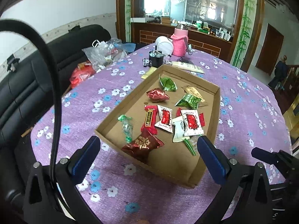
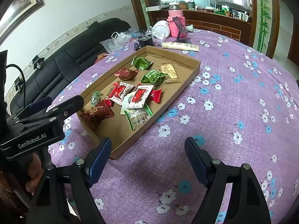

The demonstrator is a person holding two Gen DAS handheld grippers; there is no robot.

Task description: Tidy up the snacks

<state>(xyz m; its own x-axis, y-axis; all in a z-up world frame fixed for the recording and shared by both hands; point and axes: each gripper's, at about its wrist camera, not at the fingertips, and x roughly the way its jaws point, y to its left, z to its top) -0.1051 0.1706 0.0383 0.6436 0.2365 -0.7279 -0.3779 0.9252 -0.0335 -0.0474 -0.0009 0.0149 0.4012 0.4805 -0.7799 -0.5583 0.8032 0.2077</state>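
A shallow cardboard tray [image 1: 175,160] [image 2: 119,128] lies on the purple flowered tablecloth [image 1: 243,112] and holds several wrapped snacks. Among them are a dark red foil packet [image 1: 143,145] [image 2: 97,113] at the near end, white-and-red packets [image 1: 191,123] [image 2: 139,96], green packets [image 1: 188,100] [image 2: 154,76] and a small green candy [image 1: 127,127]. My left gripper [image 1: 147,141] hovers over the tray's near end, jaws wide open; the dark red packet lies free on the tray floor below them. My right gripper [image 2: 147,141] stands open above bare cloth beside the tray's near corner, holding nothing.
At the table's far side stand a pink knit-covered jar [image 1: 179,43], a white bowl [image 1: 164,43], a black cup [image 1: 156,58] and a cream tube [image 1: 186,67]. Plastic bags [image 1: 104,54] and a red bag [image 1: 81,75] sit at the left edge, by a black sofa [image 1: 18,93].
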